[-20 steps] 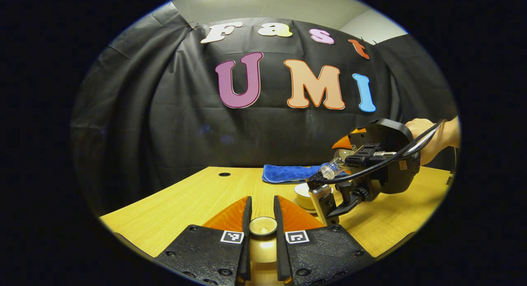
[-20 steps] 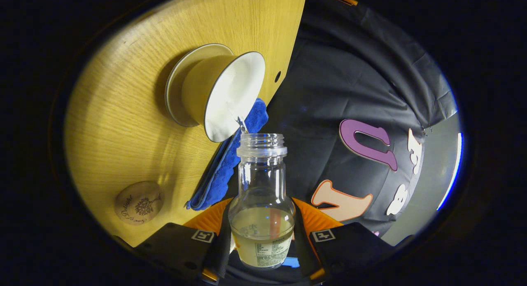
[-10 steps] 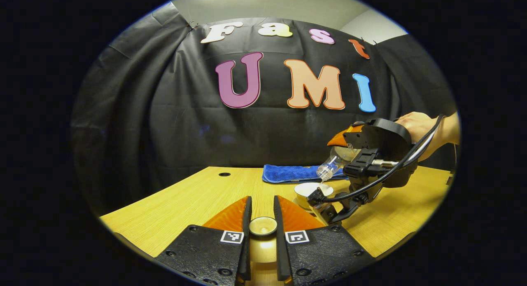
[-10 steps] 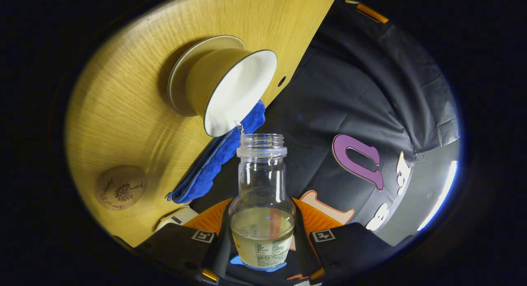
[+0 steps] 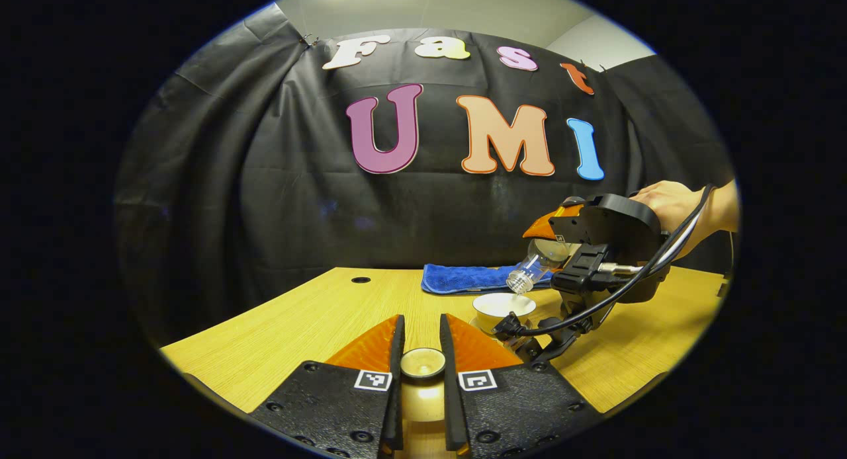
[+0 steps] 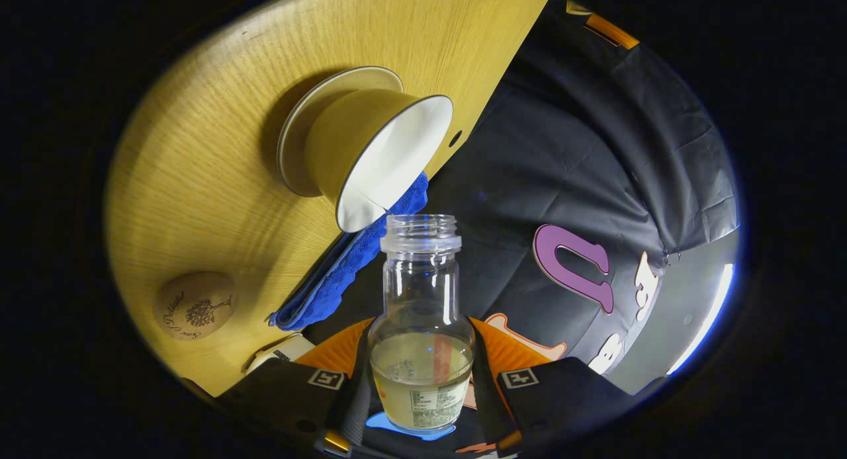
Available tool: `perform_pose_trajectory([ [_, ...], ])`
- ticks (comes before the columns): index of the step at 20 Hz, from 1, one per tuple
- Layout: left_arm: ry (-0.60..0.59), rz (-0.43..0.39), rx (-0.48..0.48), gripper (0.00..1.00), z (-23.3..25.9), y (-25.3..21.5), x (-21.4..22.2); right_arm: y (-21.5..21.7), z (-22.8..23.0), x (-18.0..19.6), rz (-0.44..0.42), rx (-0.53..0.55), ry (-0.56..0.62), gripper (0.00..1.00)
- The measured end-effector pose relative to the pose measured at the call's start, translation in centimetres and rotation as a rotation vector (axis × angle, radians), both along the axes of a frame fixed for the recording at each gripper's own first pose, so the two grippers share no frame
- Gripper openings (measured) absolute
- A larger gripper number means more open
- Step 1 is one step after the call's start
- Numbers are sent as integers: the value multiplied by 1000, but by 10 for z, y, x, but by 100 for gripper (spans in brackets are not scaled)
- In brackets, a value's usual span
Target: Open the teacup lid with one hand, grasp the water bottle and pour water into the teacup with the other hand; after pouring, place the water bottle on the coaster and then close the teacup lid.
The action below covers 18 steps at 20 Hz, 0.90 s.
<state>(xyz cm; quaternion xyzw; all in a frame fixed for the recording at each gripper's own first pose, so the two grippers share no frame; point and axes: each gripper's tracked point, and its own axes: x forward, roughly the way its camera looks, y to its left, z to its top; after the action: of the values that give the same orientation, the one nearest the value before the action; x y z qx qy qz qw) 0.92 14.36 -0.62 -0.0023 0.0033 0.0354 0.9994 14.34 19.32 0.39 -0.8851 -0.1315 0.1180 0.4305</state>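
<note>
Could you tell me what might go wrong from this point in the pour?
1. The bottle, tilted in the right gripper, has its mouth near the teacup rim, so water could land on the saucer or table.
2. The left gripper pinches the lid by a small knob; it might slip.
3. The coaster lies off to the side, a fair reach with an uncapped bottle.

A folded blue towel (image 5: 466,278) lies on the wooden table (image 5: 311,320) by the booth wall.
</note>
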Motion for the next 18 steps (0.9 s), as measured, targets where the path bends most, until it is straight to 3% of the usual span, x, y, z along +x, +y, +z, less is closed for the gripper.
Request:
perform_pose_trajectory([
  [8, 0, 0, 0, 22, -1, 0, 0, 2, -6, 0, -10, 33, 34, 70],
  [13, 0, 1, 0, 22, 1, 0, 0, -17, -29, 0, -115, 268, 229, 70],
  [18, 0, 1, 0, 22, 0, 0, -1, -26, -10, 2, -174, 558, 357, 69],
])
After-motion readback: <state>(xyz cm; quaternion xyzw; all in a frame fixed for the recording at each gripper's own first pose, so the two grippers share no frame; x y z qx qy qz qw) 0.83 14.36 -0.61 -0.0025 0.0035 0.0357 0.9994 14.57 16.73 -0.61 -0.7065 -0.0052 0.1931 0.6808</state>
